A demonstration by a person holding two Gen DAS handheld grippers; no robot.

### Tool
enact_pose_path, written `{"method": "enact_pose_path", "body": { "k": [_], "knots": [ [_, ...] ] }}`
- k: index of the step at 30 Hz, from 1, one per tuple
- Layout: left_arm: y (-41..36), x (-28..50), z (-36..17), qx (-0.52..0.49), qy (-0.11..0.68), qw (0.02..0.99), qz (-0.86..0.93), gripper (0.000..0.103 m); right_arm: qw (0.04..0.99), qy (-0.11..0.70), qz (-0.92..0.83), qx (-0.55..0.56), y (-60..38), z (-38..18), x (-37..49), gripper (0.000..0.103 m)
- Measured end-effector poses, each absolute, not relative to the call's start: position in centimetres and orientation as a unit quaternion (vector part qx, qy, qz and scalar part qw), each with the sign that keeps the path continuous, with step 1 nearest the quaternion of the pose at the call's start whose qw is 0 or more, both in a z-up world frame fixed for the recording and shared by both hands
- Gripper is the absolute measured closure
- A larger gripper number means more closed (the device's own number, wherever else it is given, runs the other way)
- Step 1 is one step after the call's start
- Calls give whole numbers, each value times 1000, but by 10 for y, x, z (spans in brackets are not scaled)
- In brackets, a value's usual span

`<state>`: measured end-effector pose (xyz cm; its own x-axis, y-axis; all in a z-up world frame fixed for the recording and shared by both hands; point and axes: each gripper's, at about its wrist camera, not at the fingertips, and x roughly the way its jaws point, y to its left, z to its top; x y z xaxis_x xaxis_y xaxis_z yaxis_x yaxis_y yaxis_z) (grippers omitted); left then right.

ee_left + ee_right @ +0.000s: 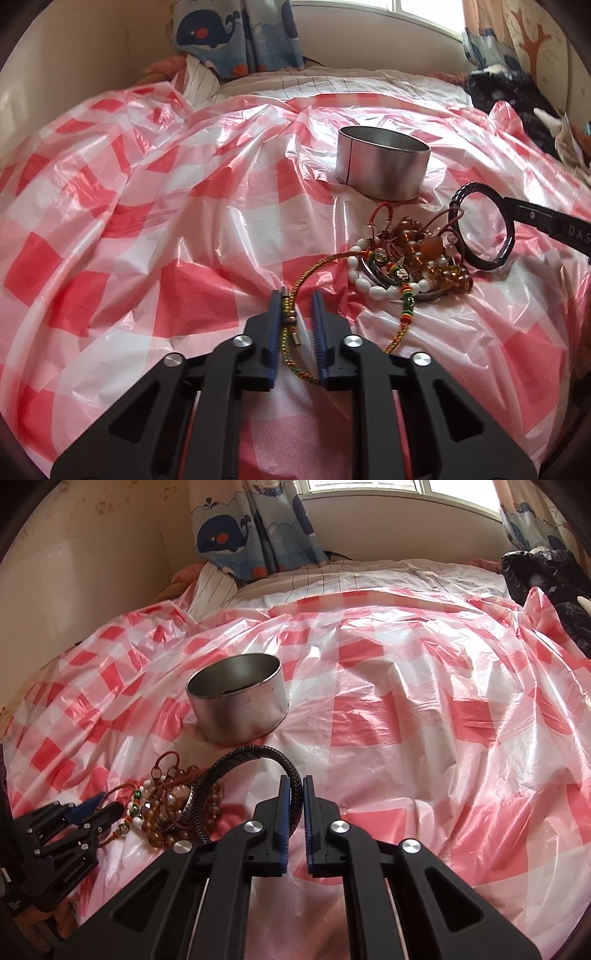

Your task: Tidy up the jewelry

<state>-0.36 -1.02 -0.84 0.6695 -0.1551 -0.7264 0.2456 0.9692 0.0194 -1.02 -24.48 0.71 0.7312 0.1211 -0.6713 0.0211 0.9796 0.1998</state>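
- Left tongs (295, 299): parted around a woven cord bracelet (306, 280) on the bed's checked plastic sheet (147, 221).
- Right tongs (295, 786): clamped on a dark braided bangle (258, 757), raised beside the bead pile (410, 258).
- Metal tin (240, 709): upright, just beyond.

Whale-print curtains (236, 535) flank a bright window (365, 487) behind the bed (332, 83).

Red-and-white checked sheet (147, 221), silver tin (382, 170), whale-print blue curtain (236, 33).
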Motion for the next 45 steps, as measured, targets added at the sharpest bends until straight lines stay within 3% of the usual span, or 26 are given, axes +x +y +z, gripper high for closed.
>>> {"method": "enact_pose_path", "body": {
  "k": [10,29,45],
  "knots": [
    [4,-7,9,-16,385,910,-152,96,928,352,34,118,-252,12,-11,95],
    [-38,-2,78,-19,330,927,-179,96,935,311,65,158,-261,32,-16,95],
    [-83,91,68,-75,322,926,-180,96,943,296,51,143,-270,55,33,95]
  ]
}}
